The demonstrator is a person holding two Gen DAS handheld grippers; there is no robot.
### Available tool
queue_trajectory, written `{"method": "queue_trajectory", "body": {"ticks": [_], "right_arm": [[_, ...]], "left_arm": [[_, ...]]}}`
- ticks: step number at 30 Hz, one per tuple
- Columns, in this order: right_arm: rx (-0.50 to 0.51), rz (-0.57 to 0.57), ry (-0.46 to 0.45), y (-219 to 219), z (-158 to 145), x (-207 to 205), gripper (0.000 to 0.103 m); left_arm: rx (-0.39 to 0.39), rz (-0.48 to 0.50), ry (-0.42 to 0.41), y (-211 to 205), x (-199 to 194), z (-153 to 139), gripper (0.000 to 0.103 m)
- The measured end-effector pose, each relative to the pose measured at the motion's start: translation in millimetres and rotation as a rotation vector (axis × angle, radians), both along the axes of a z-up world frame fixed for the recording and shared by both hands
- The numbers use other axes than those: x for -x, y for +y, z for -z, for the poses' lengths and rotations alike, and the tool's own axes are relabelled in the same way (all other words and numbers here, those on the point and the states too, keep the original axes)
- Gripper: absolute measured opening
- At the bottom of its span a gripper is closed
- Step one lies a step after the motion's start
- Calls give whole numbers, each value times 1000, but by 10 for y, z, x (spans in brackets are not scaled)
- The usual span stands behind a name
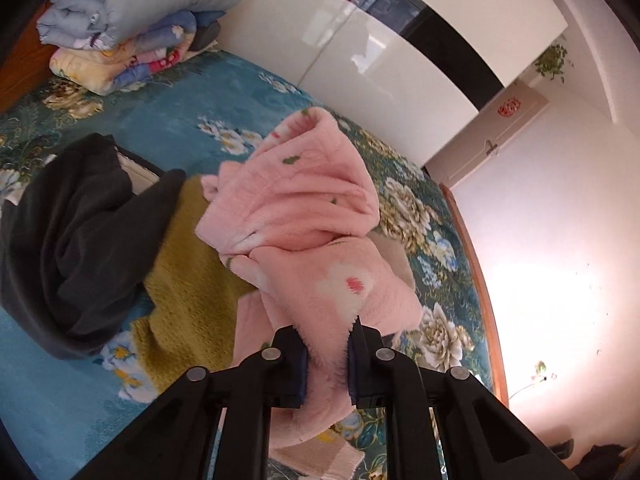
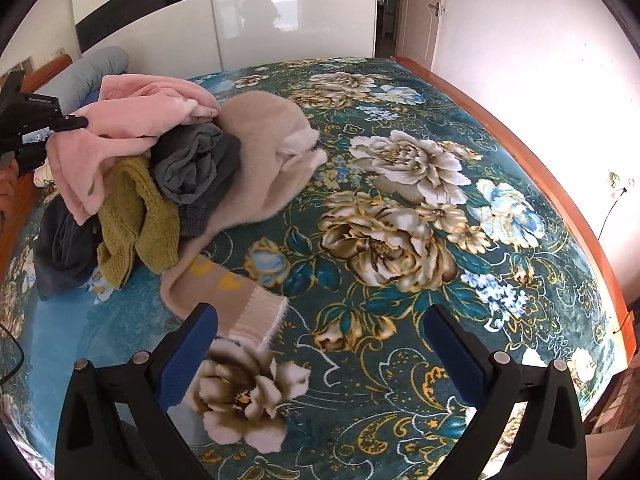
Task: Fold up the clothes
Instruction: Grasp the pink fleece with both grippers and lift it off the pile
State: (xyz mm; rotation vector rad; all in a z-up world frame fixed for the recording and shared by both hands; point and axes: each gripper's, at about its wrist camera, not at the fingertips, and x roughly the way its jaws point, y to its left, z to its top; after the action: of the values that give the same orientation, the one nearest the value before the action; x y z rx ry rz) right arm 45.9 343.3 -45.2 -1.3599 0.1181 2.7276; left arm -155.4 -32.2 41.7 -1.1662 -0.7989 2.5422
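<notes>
So the left gripper point(image 1: 327, 356) is clamped onto a fold of the fluffy pink fleece garment with white flowers point(image 1: 304, 216), which is lifted off the top of the heap. That heap sits on the bed with the teal floral blanket point(image 2: 400, 216). In it are a mustard-yellow knitted sweater point(image 2: 138, 220), a dark grey garment point(image 2: 196, 168) and a beige fuzzy garment with a ribbed cuff point(image 2: 256, 160), all crumpled together.

The right gripper point(image 2: 320, 356) hovers with its jaws wide and nothing between them, just this side of the beige cuff and low over the blanket.

My take is that the pink piece is being pulled free for folding. To do it well, I'd lift it clear of the heap so it doesn't drag the yellow knit along. Then catch a second edge or corner with the free gripper, so it hangs flat instead of bunched. The open blanket on the door side of the heap looks like the spot to spread it. Fleece is thick, so it needs a deep bite.
</notes>
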Motion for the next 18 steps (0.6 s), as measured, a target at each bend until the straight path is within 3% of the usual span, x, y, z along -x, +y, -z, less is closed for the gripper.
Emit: {"method": "queue_trajectory", "body": {"ticks": [7,13,18], "right_arm": [[41,-69,52,-240,-102,-152,103],[83,-124,99,-451,-209,-284,103],[113,-184,153,-638,-335,-416,103]], "left_arm": [[51,-123,270,-902,-651,-1121,14],[86,-103,495,-1137,-1443,-2005,14],[71,41,381,-563,-1674,-1541,15]]}}
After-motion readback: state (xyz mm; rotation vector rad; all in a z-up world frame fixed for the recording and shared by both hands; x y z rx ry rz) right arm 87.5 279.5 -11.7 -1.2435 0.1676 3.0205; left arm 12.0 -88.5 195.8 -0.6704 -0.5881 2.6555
